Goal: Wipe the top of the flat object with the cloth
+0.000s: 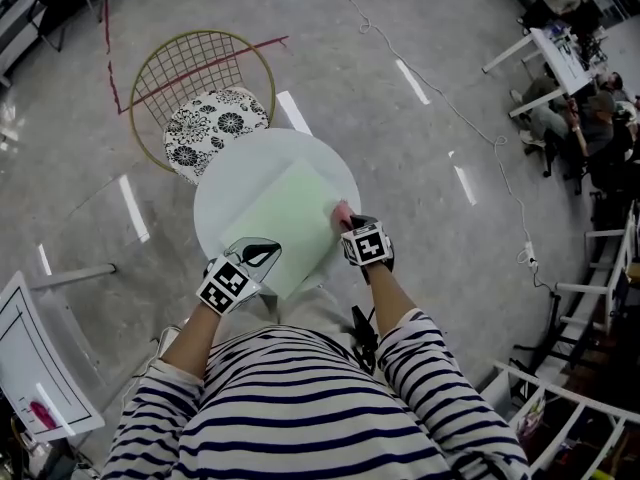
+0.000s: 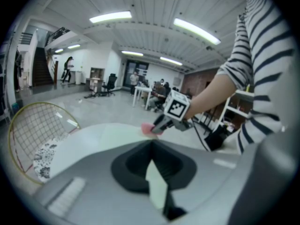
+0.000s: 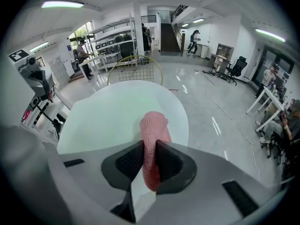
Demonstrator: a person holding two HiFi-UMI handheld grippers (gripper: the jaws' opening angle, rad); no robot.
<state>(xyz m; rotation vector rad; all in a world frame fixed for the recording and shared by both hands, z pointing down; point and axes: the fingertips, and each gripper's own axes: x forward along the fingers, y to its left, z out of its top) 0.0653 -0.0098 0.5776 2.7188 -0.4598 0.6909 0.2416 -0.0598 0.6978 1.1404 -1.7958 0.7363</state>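
Observation:
A pale green flat sheet [image 1: 285, 223] lies on a round white table [image 1: 215, 183]. My left gripper [image 1: 262, 255] is shut on the sheet's near left corner; in the left gripper view a strip of the sheet [image 2: 157, 186] sits pinched between its jaws [image 2: 152, 146]. My right gripper [image 1: 345, 218] is shut on a pink cloth [image 1: 343, 211] at the sheet's right edge. The right gripper view shows the cloth [image 3: 153, 125] sticking out past the jaws [image 3: 150, 156] and hanging over the sheet [image 3: 108, 116]. From the left gripper view, the right gripper [image 2: 159, 125] and cloth [image 2: 147, 128] are low over the sheet.
A gold wire chair with a floral cushion [image 1: 205, 118] stands just beyond the table on the left. A white panel [image 1: 30, 358] is at the near left. People sit at white desks [image 1: 570, 98] far right. A cable [image 1: 500, 158] runs across the floor.

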